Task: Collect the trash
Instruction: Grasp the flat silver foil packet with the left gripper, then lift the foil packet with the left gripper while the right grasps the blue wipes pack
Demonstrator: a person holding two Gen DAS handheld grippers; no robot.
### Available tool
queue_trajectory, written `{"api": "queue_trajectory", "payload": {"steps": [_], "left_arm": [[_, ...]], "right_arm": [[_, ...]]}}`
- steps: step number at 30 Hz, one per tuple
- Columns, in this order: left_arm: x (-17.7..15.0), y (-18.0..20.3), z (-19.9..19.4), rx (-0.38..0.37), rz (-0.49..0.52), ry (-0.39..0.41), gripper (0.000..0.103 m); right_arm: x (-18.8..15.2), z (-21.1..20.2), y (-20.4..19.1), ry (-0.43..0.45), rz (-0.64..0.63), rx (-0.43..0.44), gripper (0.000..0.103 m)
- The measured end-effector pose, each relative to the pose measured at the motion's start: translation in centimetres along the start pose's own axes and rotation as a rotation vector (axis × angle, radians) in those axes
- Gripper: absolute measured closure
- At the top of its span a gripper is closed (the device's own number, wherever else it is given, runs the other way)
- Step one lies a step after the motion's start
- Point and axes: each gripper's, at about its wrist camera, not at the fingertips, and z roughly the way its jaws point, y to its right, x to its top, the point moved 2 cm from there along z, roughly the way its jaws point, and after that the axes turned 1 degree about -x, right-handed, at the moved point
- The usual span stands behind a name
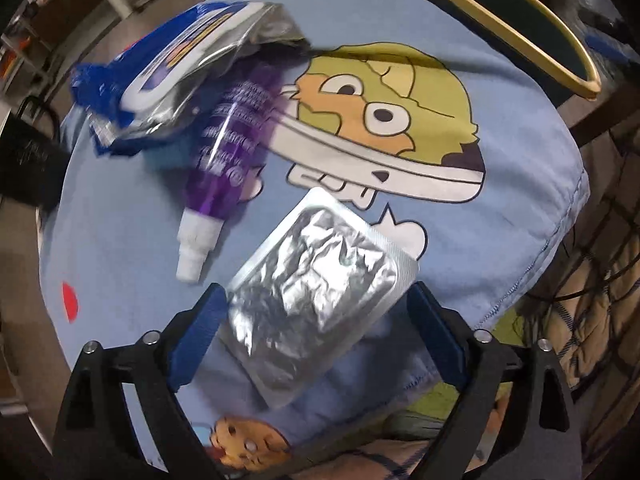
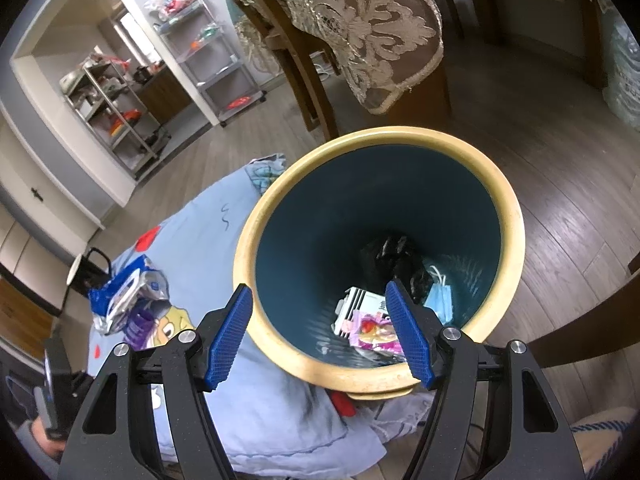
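Blue blanket (image 1: 500,152) | bin (image 2: 514,216): wrappers (image 2: 374,330), mask (image 2: 440,300) | left tongs (image 1: 316,336) wide around foil pack (image 1: 316,280) | right tongs (image 2: 320,332) wide, empty

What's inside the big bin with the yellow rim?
At the bottom of the bin lie a crumpled black bag, a light blue face mask, a white striped packet and a pink wrapper. Anything under them is hidden.

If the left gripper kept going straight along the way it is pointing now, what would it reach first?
Most likely the silver foil packet, which lies on the blue cartoon cloth right between the open fingers of the left gripper. How much gap remains above the packet is unclear from this view.
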Motion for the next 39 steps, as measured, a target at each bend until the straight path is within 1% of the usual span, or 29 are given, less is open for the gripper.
{"api": "queue_trajectory", "payload": {"steps": [3, 4, 5, 7, 12, 13, 14, 16, 19, 21, 23, 24, 25, 27, 29, 30, 31, 32, 35, 38, 39], "left_arm": [[0.3, -0.4, 0.2, -0.048, -0.037, 0.009, 0.012], [0.3, -0.4, 0.1, -0.051, -0.04, 0.012, 0.014], [0.2, -0.3, -0.1, -0.055, -0.037, 0.015, 0.019], [0.0, -0.3, -0.5, -0.078, -0.032, 0.017, 0.02], [-0.3, -0.4, -1.1, -0.135, -0.055, 0.018, 0.018], [-0.4, -1.0, -0.9, -0.141, -0.058, 0.016, 0.015], [-0.9, -1.7, -0.9, -0.144, -0.057, 0.01, 0.013], [-1.2, -1.9, -0.5, -0.13, -0.044, 0.0, 0.013], [-1.3, -2.1, -0.3, -0.109, -0.037, -0.009, 0.015], [-1.1, -2.5, -0.2, -0.106, -0.05, -0.001, 0.022], [-1.0, -3.4, -0.6, -0.111, -0.09, 0.016, 0.036], [-0.9, -3.8, -1.0, -0.128, -0.112, 0.03, 0.038], [-0.9, -4.2, -1.5, -0.159, -0.133, 0.054, 0.044], [-1.0, -4.6, -2.2, -0.168, -0.153, 0.083, 0.052], [-1.0, -4.8, -3.7, -0.164, -0.165, 0.129, 0.074], [-1.0, -5.1, -4.4, -0.17, -0.179, 0.149, 0.078], [-1.1, -5.3, -5.1, -0.19, -0.191, 0.17, 0.086], [-1.3, -5.6, -5.5, -0.2, -0.202, 0.187, 0.09], [-1.6, -6.0, -6.4, -0.204, -0.243, 0.23, 0.09], [-2.3, -7.1, -7.7, -0.255, -0.321, 0.291, 0.091], [-2.6, -7.6, -8.1, -0.276, -0.353, 0.314, 0.091]], "right_arm": [[0.0, 0.0, 0.0, 0.001, 0.0, -0.004, 0.033], [0.0, 0.0, 0.0, 0.002, -0.001, -0.005, 0.033], [0.0, 0.0, 0.0, 0.001, -0.002, -0.004, 0.033], [0.0, -0.1, -0.1, 0.004, -0.01, -0.002, 0.033], [0.0, -0.3, -1.2, 0.012, -0.06, -0.004, 0.033], [0.0, -0.3, -1.3, 0.013, -0.068, -0.005, 0.033], [-0.1, -0.3, -1.3, 0.013, -0.072, -0.005, 0.033], [-0.1, -0.4, -1.3, 0.011, -0.072, -0.009, 0.033], [0.0, -0.3, -1.3, 0.009, -0.062, -0.012, 0.033], [0.0, -0.3, -1.3, 0.009, -0.068, -0.014, 0.033], [-0.1, -0.3, -1.5, 0.008, -0.077, -0.017, 0.033], [-0.2, -0.3, -1.6, 0.006, -0.081, -0.019, 0.033], [-0.2, -0.3, -1.7, 0.005, -0.082, -0.019, 0.033], [-0.3, -0.2, -2.0, 0.0, -0.089, -0.018, 0.033], [-0.5, -0.2, -2.5, -0.006, -0.101, -0.015, 0.033], [-0.6, -0.2, -2.9, -0.011, -0.113, -0.014, 0.033], [-0.7, 0.0, -3.3, -0.016, -0.124, -0.011, 0.033], [-0.8, 0.1, -3.8, -0.024, -0.14, -0.005, 0.033], [-1.3, 0.5, -5.3, -0.036, -0.166, 0.012, 0.033], [-1.7, 1.3, -7.2, -0.069, -0.183, 0.057, 0.033], [-1.9, 1.6, -8.4, -0.088, -0.186, 0.089, 0.033]]}}
